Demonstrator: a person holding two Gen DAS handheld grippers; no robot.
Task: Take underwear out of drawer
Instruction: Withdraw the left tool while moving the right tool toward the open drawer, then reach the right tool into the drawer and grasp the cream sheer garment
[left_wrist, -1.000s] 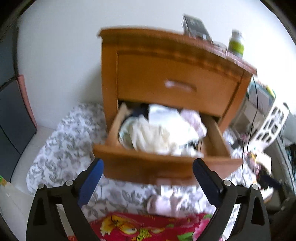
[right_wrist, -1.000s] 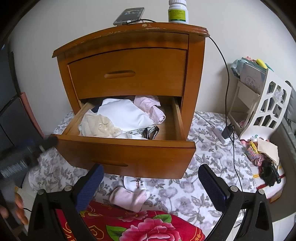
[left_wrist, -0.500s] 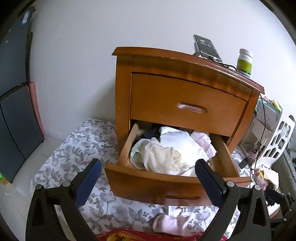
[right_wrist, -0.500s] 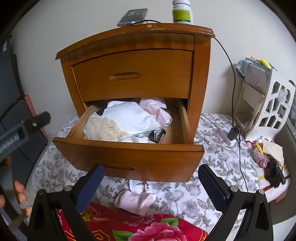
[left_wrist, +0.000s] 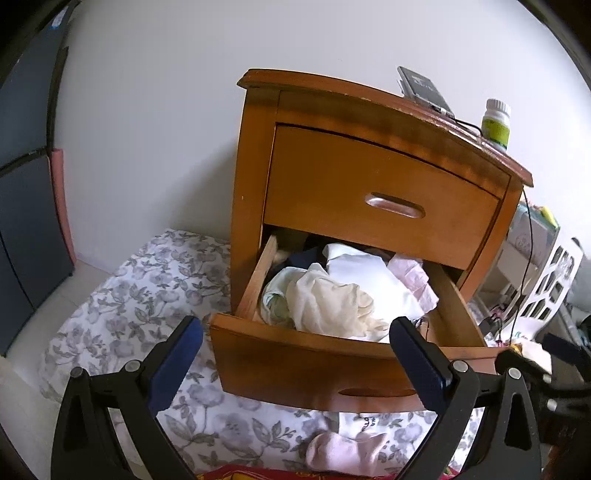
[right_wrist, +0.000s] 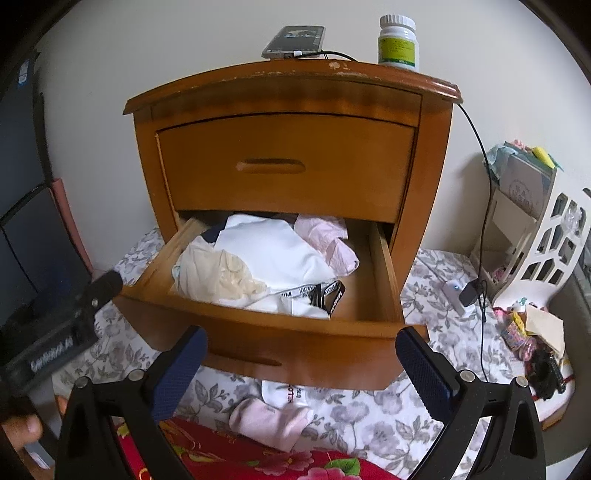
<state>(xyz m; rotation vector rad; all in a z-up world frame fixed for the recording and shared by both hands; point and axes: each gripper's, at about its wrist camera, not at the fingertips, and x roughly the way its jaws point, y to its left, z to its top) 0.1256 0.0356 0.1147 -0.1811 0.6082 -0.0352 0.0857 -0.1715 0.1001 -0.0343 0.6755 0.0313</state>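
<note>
While the lower drawer (left_wrist: 310, 365) of the wooden nightstand (left_wrist: 373, 162) already stands pulled out in the left wrist view, the left gripper (left_wrist: 295, 362) hangs in front of it with its blue-padded fingers spread wide and nothing between them. Heaped in the drawer are a cream garment (left_wrist: 332, 306), a white garment (left_wrist: 365, 273) and a pink garment (left_wrist: 413, 277), none of them touched; which of these counts as the underwear is hard to say from here. Below the drawer front, a pale pink piece (left_wrist: 343, 450) lies on the floral sheet (left_wrist: 147, 295), so some clothing may already be out. From the right wrist view, the right gripper (right_wrist: 301, 369) is likewise wide apart and empty, poised just before the drawer front. Inside, a black waistband with white lettering (right_wrist: 325, 291) shows at the front of the white pile, the likeliest underwear, near the drawer's bare right side. By my reckoning the opening is done; reaching in, pinching the garment and lifting it clear all remain.
</note>
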